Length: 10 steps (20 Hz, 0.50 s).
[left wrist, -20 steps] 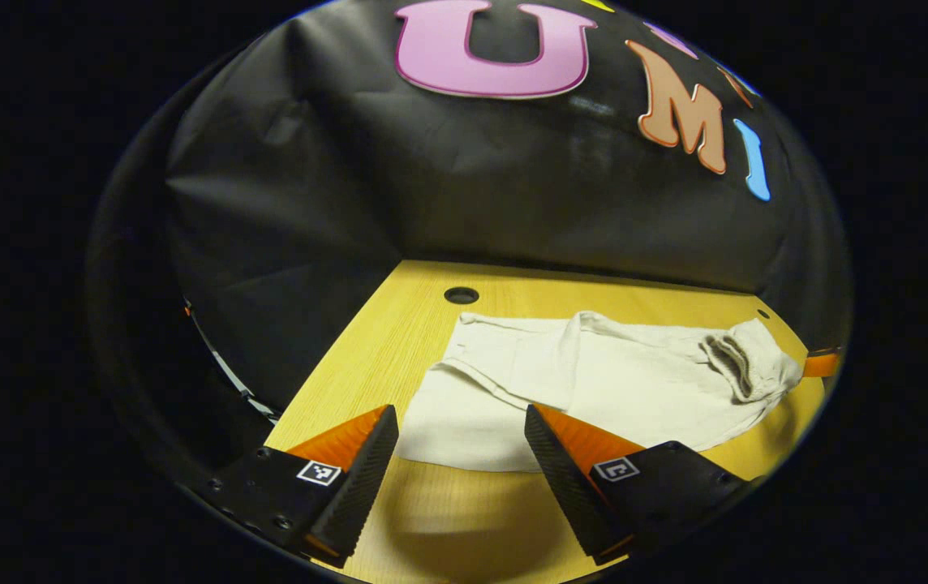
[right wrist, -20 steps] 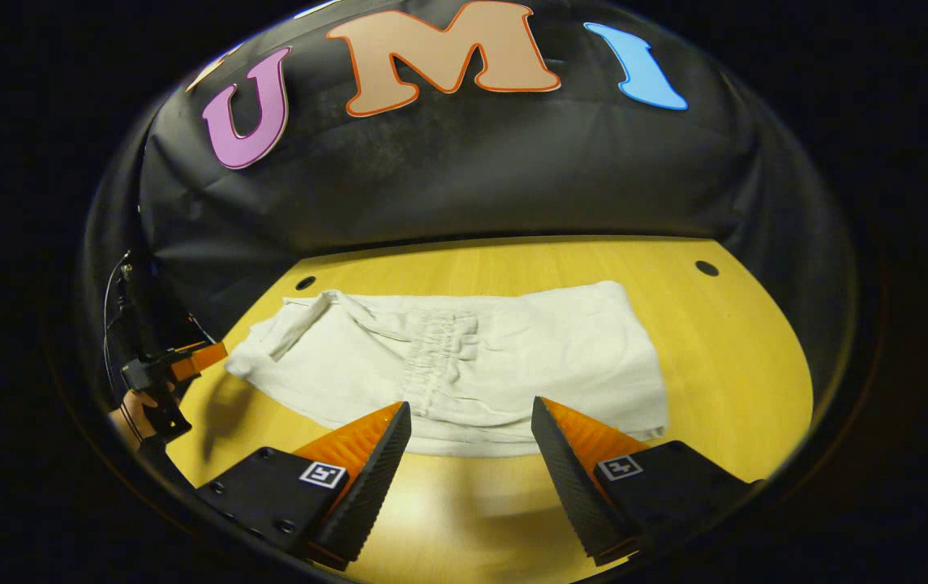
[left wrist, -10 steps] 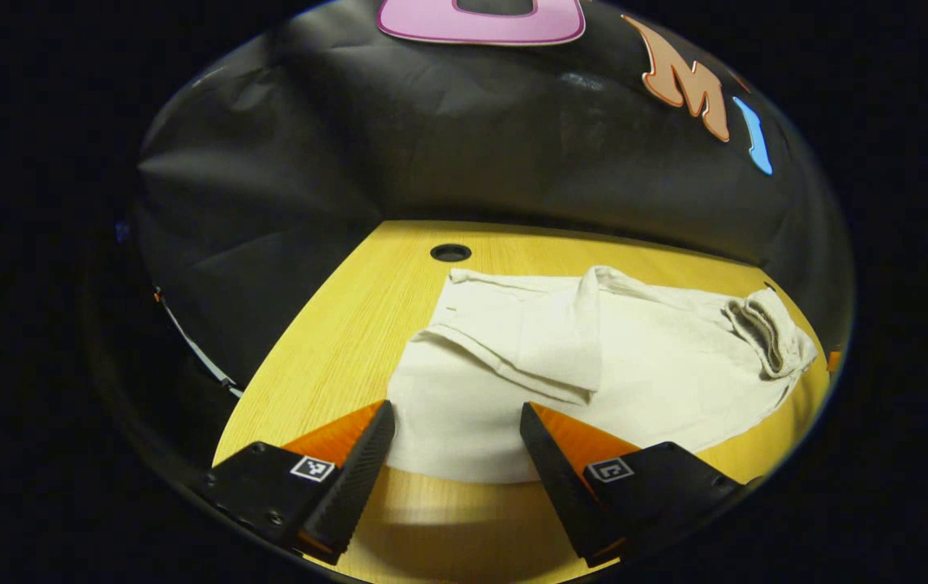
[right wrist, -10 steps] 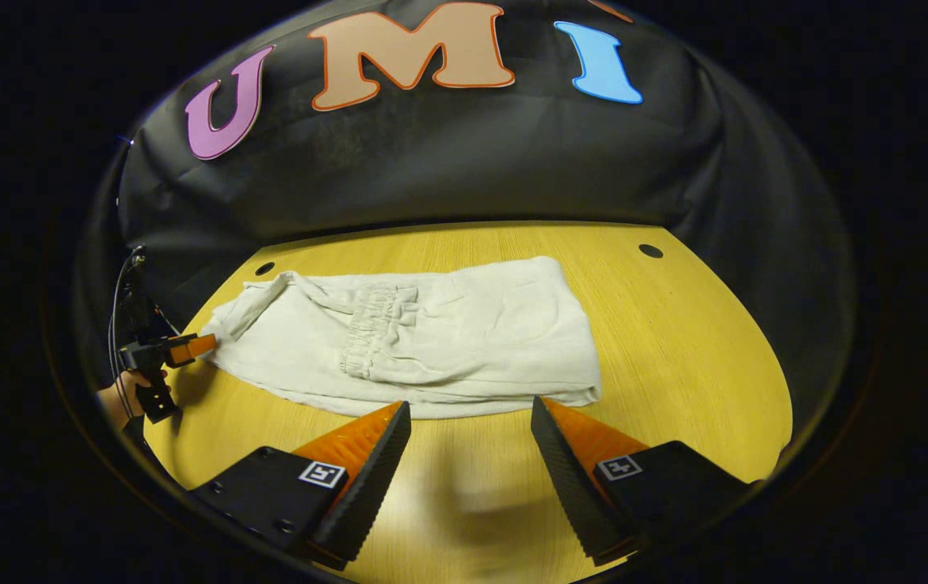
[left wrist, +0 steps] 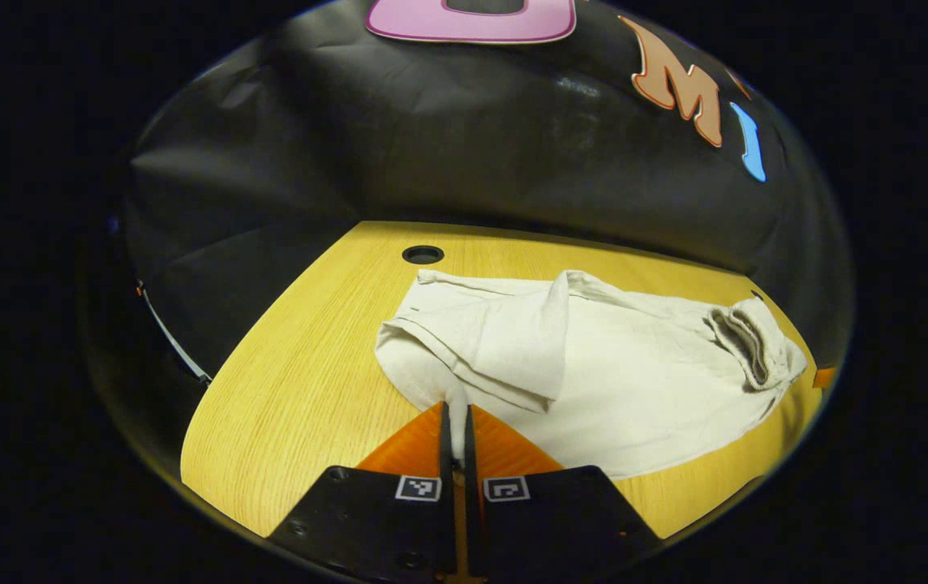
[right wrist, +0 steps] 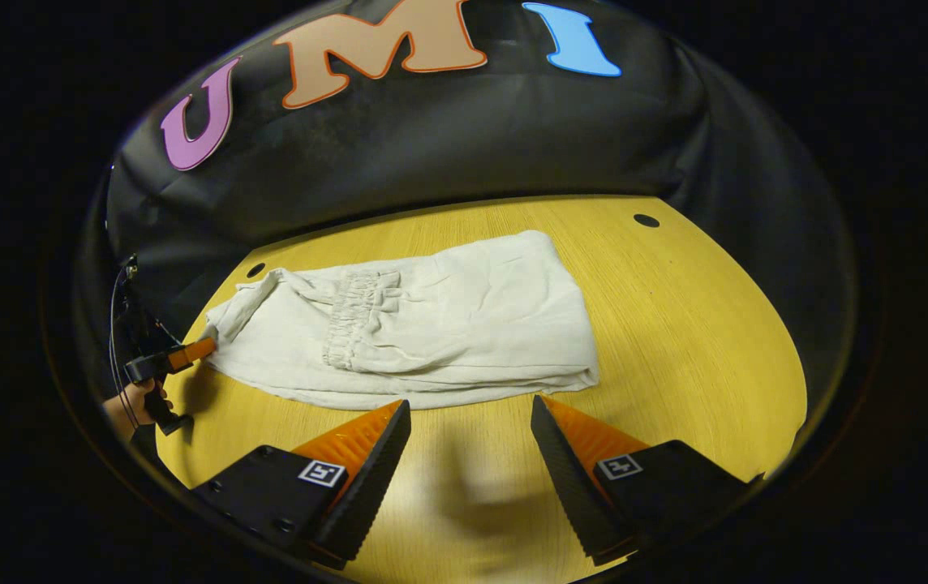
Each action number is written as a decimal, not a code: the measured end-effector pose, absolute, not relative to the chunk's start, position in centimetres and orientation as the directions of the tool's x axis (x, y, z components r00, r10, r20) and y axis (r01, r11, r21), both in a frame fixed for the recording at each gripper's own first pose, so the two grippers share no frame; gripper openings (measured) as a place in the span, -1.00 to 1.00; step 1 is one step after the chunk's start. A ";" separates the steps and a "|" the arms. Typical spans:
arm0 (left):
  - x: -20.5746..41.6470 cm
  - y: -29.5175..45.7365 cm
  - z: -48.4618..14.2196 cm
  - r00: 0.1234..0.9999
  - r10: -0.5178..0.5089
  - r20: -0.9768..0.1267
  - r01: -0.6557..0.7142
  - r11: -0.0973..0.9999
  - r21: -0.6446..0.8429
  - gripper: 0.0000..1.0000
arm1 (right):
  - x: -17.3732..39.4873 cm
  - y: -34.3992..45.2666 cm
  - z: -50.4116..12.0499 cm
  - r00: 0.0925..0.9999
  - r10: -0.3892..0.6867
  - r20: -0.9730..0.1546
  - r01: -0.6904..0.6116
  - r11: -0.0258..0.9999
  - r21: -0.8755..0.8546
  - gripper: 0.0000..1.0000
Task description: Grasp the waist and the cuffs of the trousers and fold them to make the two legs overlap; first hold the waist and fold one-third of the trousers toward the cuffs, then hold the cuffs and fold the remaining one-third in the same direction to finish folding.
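Left gripper view: left gripper (left wrist: 456,418) pinched tight on the near cuff edge of the trousers (left wrist: 594,365), cloth caught between both fingers. Trousers lie partly folded on the yellow wood table (left wrist: 302,389), elastic waist (left wrist: 744,345) far right. Round hole (left wrist: 423,254) in the table near the black cloth wall (left wrist: 431,154).

Right gripper view: right gripper (right wrist: 470,450) wide apart, hovering over bare table (right wrist: 699,324) just near of the trousers (right wrist: 448,316), touching nothing. Far left, a hand (right wrist: 133,399) holds the left gripper (right wrist: 188,354) at the trousers' left end.

No readable text, brand or number; small square coded tags (right wrist: 320,473) sit on each hand-held gripper's fingers at 6 o'clock.
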State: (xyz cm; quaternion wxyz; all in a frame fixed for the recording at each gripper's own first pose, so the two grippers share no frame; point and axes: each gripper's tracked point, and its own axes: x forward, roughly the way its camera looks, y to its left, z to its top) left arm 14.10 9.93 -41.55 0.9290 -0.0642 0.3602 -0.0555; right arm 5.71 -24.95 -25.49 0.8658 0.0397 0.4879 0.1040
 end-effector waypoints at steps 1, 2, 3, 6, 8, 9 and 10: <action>13.9 9.9 -41.5 0.733 -0.145 -0.665 0.056 0.986 -0.154 -0.92 | 6.0 -25.1 -25.4 0.510 0.221 -0.831 -0.130 0.975 0.179 0.93; 14.0 9.9 -41.2 0.730 -0.133 -0.670 0.047 0.988 -0.144 -1.00 | 6.1 -25.2 -25.2 0.511 0.226 -0.829 -0.114 0.974 0.196 0.93; 14.0 10.0 -41.4 0.712 -0.105 -0.694 0.028 0.992 -0.122 -1.00 | 6.2 -25.3 -25.0 0.509 0.235 -0.828 -0.101 0.972 0.214 0.93; 14.7 8.3 -39.6 0.712 -0.101 -0.695 0.039 0.994 -0.103 -1.00 | 6.9 -26.8 -24.3 0.523 0.229 -0.821 -0.109 0.973 0.202 0.92; 15.9 6.1 -37.2 0.740 -0.128 -0.661 0.078 0.991 -0.104 -1.00 | 7.1 -28.2 -23.9 0.531 0.221 -0.818 -0.121 0.975 0.185 0.92; 16.6 5.0 -35.8 0.752 -0.142 -0.644 0.099 0.990 -0.103 -1.00 | 7.2 -28.8 -23.6 0.535 0.221 -0.815 -0.124 0.975 0.183 0.92; 17.1 3.7 -34.3 0.763 -0.159 -0.626 0.115 0.987 -0.111 -1.00 | 7.3 -29.5 -23.4 0.540 0.219 -0.812 -0.125 0.976 0.180 0.93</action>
